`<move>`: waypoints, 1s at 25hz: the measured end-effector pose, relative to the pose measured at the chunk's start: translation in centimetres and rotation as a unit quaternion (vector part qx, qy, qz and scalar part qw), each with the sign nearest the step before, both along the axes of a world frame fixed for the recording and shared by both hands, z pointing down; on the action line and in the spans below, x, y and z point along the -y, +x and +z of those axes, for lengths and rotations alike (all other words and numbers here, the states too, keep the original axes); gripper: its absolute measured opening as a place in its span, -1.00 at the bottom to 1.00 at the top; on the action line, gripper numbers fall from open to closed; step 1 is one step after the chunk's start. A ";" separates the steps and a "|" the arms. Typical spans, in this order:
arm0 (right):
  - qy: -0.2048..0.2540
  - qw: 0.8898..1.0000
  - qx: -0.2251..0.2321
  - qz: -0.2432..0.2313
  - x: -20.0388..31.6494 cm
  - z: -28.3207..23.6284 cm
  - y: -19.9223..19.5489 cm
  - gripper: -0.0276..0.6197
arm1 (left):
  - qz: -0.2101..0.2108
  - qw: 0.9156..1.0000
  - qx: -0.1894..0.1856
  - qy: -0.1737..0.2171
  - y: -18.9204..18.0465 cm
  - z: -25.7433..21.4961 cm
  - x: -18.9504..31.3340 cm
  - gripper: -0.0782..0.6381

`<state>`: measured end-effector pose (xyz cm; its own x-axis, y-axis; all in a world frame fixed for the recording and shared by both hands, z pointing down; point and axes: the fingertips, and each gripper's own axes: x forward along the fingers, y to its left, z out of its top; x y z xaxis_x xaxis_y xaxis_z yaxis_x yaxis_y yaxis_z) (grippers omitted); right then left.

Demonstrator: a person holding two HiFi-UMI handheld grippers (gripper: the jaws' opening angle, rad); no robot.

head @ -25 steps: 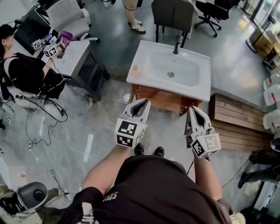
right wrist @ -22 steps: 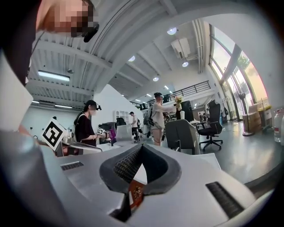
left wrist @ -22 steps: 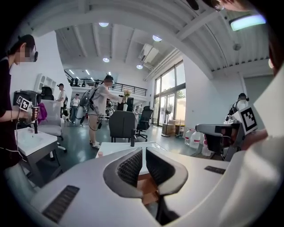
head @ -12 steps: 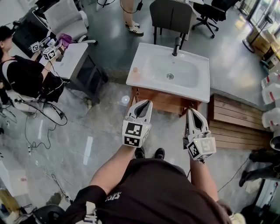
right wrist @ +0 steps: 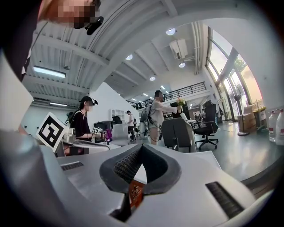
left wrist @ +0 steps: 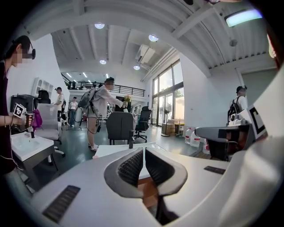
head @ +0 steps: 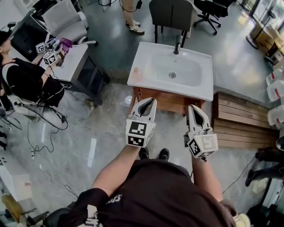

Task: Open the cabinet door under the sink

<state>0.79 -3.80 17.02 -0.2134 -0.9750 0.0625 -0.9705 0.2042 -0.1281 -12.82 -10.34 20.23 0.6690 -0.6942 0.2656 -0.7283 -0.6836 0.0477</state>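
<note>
Sink finished in glossy white ceramic, cabinet built of brown wood, floor laid in polished grey stone, right gripper cased in matt white plastic, fingers faced with dark ribbed rubber.

The sink is white; the cabinet beneath is reddish-brown wood; the floor is glossy grey, mottled; the slatted platform is brown; the person's shirt is black.

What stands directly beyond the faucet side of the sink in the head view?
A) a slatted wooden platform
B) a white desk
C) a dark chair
C: the dark chair stands just past the faucet of the sink. The white desk is off at the picture's left and the slatted wooden platform at its right.
</note>
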 end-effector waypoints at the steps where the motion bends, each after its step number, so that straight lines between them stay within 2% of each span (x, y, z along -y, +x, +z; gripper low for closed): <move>1: -0.002 1.000 -0.002 -0.001 0.0 0.1 -0.2 -0.88 | 0.000 1.000 0.000 -0.001 -0.1 0.0 -0.1 -0.70; 25: -0.033 0.999 -0.030 -0.018 -0.3 1.4 -0.9 -0.88 | -0.019 1.000 0.001 -0.004 -1.7 0.4 0.3 -0.70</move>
<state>-0.07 -3.47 18.43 -0.2422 -0.9599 0.1410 -0.9691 0.2322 -0.0837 -14.55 -10.62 20.64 0.6413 -0.7172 0.2727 -0.7541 -0.6547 0.0515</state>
